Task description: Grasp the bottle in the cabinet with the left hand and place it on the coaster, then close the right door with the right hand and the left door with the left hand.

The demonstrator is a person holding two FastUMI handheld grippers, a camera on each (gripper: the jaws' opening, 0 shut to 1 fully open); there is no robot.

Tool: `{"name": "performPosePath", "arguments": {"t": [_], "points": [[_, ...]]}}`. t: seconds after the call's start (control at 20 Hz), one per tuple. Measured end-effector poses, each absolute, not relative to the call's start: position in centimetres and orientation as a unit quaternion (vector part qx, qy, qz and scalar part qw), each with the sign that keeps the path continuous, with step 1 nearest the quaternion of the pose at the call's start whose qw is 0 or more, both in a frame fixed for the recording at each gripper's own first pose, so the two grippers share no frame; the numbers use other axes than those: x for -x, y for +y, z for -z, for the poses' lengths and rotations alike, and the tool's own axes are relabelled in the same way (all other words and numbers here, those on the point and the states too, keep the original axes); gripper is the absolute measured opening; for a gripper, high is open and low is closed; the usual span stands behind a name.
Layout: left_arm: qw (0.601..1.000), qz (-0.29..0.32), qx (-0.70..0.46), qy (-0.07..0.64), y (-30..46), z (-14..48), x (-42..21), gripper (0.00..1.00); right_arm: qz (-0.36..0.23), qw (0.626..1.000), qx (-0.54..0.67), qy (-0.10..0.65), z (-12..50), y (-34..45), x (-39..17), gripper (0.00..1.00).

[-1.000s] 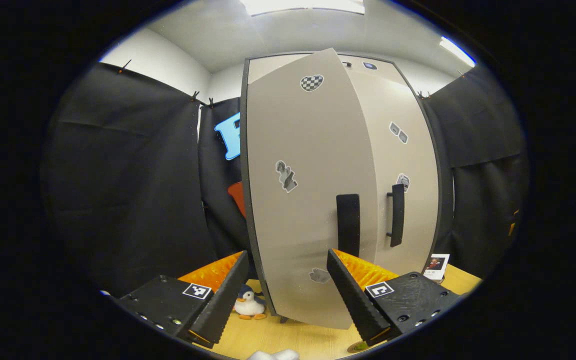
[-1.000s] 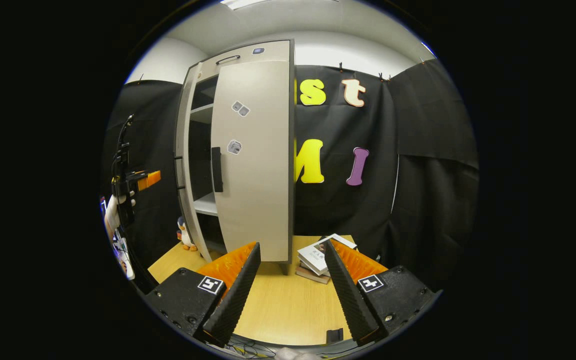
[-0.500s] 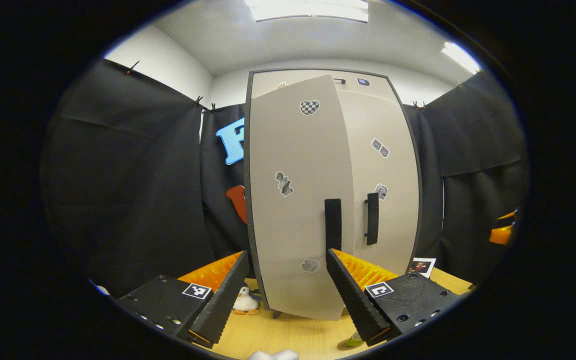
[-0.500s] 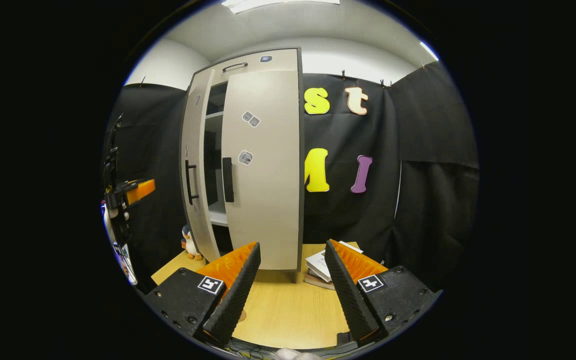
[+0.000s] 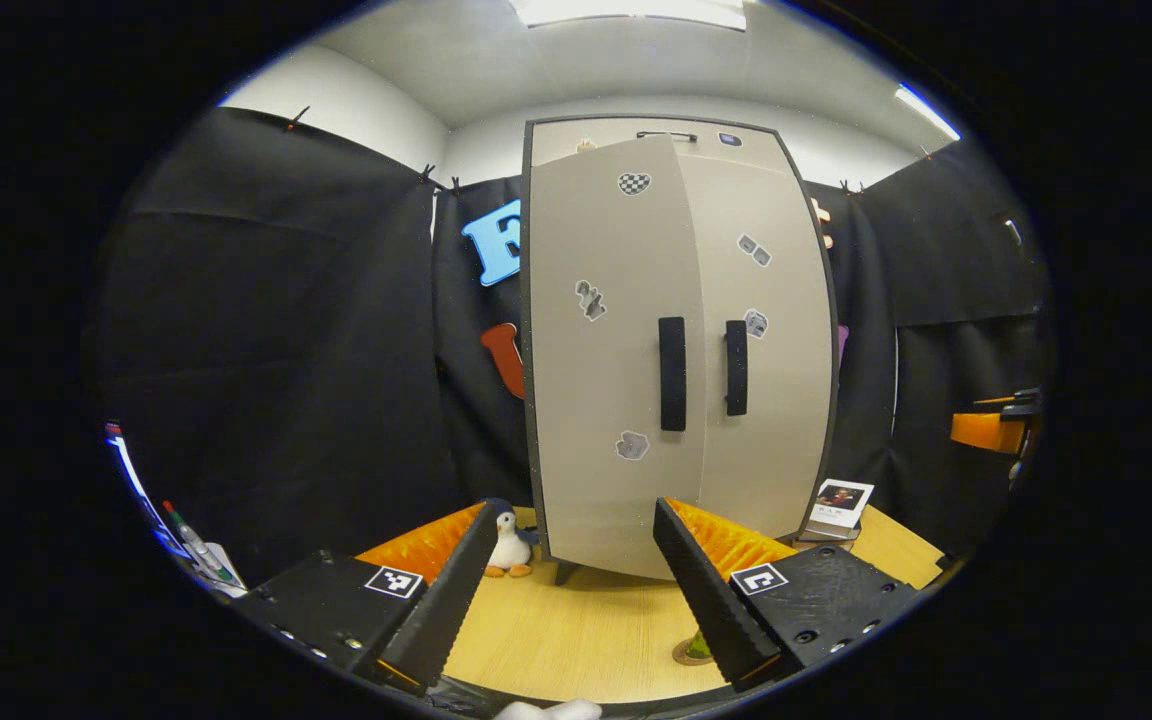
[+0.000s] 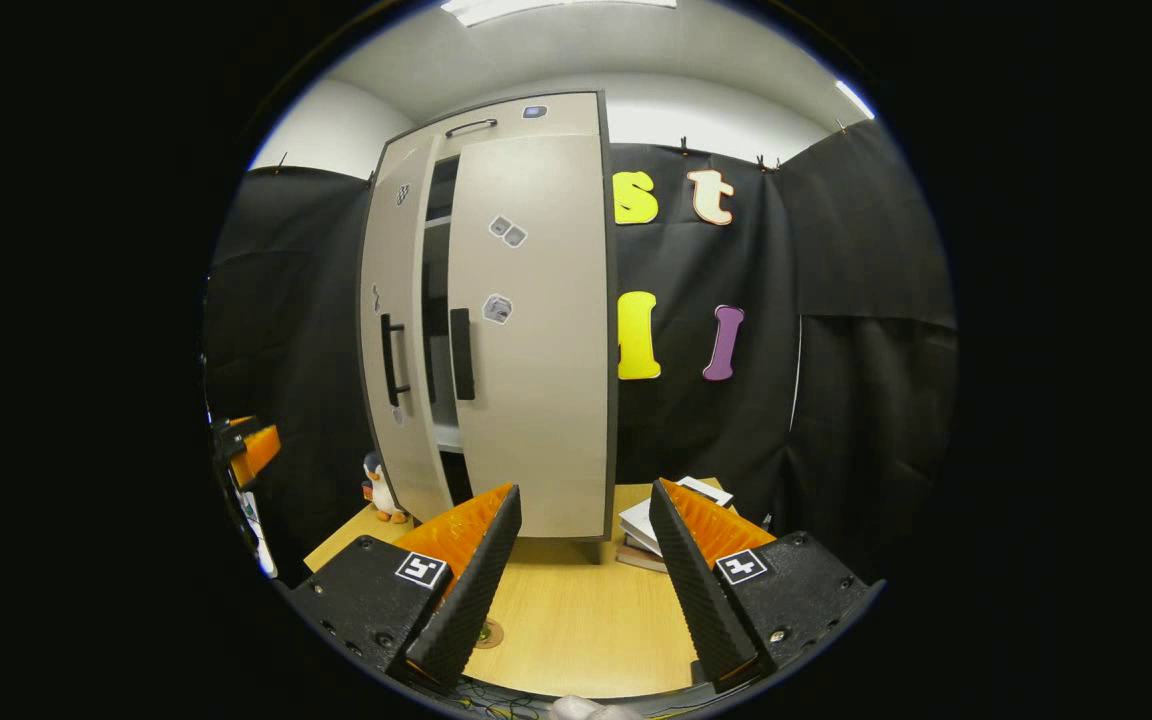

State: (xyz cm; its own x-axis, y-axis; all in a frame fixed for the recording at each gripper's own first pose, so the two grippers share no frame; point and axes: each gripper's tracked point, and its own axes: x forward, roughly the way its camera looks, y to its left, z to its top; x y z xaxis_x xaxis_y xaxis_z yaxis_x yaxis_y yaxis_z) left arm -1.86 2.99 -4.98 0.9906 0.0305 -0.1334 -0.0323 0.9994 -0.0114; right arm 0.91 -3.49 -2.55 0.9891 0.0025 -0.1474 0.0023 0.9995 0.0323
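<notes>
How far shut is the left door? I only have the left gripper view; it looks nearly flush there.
Observer: Not shut. The right gripper view shows a dark gap between the left door and the right door.
Operator: Anything visible through it?
Observer: A shelf edge inside the cabinet.
Operator: Left claw on the handle?
Observer: No. The left claw sits off to the side, apart from the left door's handle.

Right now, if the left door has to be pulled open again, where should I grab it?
Grip the left door by its upright black handle near the inner edge, coming straight from the front with fingers either side; it stands proud of the flat panel.
</notes>
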Motion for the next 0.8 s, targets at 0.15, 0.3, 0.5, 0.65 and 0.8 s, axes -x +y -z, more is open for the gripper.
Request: {"name": "performPosePath", "arguments": {"t": [0.15,0.3,0.5,0.65,0.8], "points": [[0.998,0.001,0.015,0.063,1.4,5.1,1.9,0.96,-0.006,0.997,-0.012,0.071,2.8,-2.0,-0.8,0.80],[0.998,0.014,0.015,0.064,0.8,5.0,1.6,0.96,-0.005,0.998,-0.010,0.060,2.2,-1.3,-0.6,0.80],[0.998,0.025,0.016,0.059,0.4,4.8,0.9,0.96,0.004,0.999,-0.007,0.051,2.0,-1.4,-0.4,0.80],[0.997,0.030,0.017,0.062,0.2,5.0,0.5,0.96,0.007,0.999,-0.013,0.051,2.2,-1.3,-0.4,0.80],[0.997,0.039,0.014,0.063,0.0,5.2,0.1,0.96,0.006,0.999,-0.010,0.053,2.4,-0.8,-0.6,0.80]]}}
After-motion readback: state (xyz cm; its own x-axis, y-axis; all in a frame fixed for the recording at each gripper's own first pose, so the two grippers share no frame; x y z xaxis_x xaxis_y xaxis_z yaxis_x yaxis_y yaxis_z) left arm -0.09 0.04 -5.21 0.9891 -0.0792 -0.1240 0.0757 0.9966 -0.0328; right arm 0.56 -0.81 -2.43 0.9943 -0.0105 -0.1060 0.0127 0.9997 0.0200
